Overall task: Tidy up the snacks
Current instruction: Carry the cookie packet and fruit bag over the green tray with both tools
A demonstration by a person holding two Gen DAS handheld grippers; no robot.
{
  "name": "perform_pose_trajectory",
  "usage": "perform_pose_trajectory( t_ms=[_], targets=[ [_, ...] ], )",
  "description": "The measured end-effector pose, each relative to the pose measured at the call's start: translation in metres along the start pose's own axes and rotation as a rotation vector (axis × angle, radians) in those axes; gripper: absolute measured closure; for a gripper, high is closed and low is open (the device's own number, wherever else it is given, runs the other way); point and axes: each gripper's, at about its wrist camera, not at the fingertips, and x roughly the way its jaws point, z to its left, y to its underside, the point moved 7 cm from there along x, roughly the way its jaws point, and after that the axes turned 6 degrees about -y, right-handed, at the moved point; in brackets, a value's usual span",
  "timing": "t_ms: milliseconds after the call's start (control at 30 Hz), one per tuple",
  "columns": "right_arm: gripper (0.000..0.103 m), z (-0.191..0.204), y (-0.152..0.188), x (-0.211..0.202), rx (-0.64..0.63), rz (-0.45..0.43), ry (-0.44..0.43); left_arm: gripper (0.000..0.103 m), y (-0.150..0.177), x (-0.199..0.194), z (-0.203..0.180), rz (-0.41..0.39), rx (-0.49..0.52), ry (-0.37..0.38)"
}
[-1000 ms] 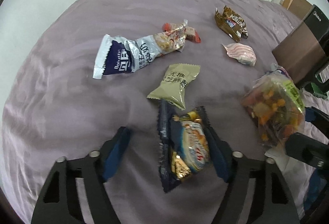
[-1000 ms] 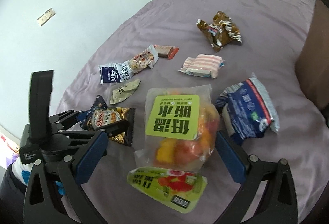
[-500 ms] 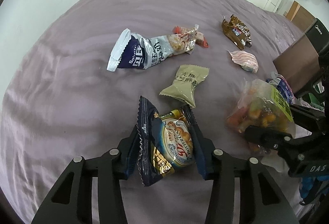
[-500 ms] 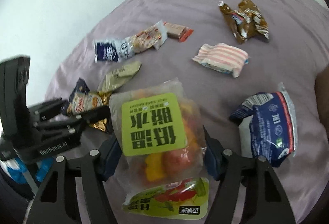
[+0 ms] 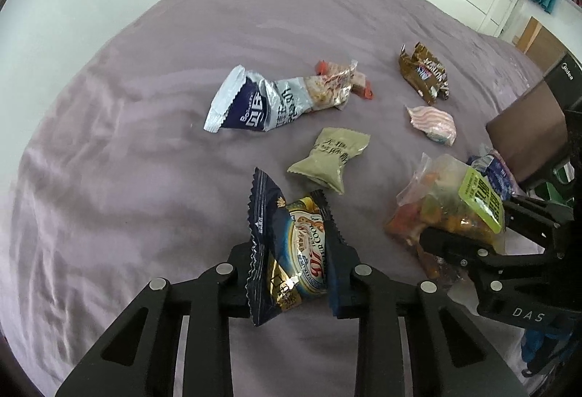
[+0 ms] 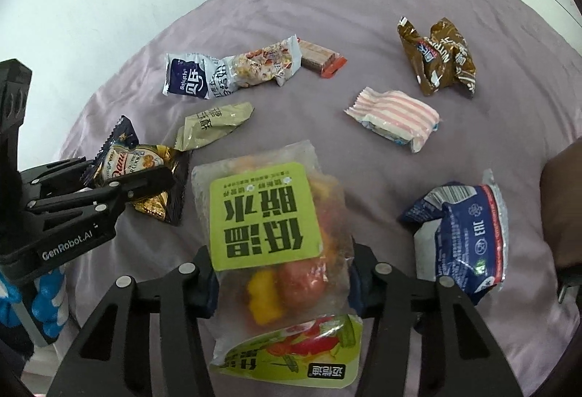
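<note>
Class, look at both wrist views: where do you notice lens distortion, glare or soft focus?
Left wrist view: fisheye bends the purple bedspread into a dome, corners black; glare glints on the cookie packet squeezed in the left gripper. Right wrist view: same curvature; the dried-fruit bag gripped by the right gripper looks slightly soft and shiny.

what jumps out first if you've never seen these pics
Two snacks are clamped at once: the left claw pinches a dark blue cookie packet, and the right claw squeezes a clear dried-fruit bag with a lime green label. Other wrappers lie scattered on the purple bedspread beyond.
</note>
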Motion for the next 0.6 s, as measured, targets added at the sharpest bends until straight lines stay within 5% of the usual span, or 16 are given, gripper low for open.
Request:
perform_pose_trajectory(
  t_ms=[600],
  targets=[
    [0.081,0.018,0.007,-0.066,0.003,-0.096,-0.064,0.080,0.004,-0.050,0.004,-0.060,-0.032,-0.042]
  ],
)
